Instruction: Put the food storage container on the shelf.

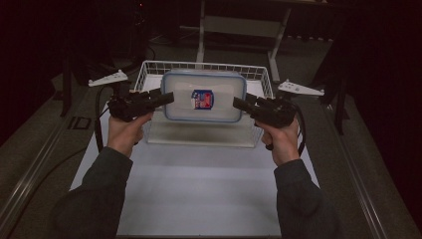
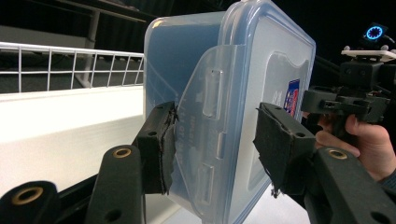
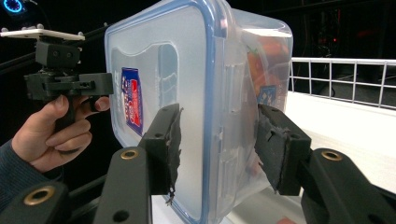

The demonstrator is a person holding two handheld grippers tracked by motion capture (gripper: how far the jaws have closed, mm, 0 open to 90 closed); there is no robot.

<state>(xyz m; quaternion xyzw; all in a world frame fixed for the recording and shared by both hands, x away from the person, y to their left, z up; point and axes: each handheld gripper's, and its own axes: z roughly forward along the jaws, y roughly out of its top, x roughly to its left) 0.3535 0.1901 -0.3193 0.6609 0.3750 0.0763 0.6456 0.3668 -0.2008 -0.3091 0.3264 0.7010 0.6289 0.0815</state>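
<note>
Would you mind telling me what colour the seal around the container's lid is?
Blue, running around the clear lid; clearest in the right gripper view.

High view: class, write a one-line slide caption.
Two hand-held grippers, left gripper and right gripper, flank a lidded plastic container above a white wire basket.

container base cropped, label unreadable
</note>
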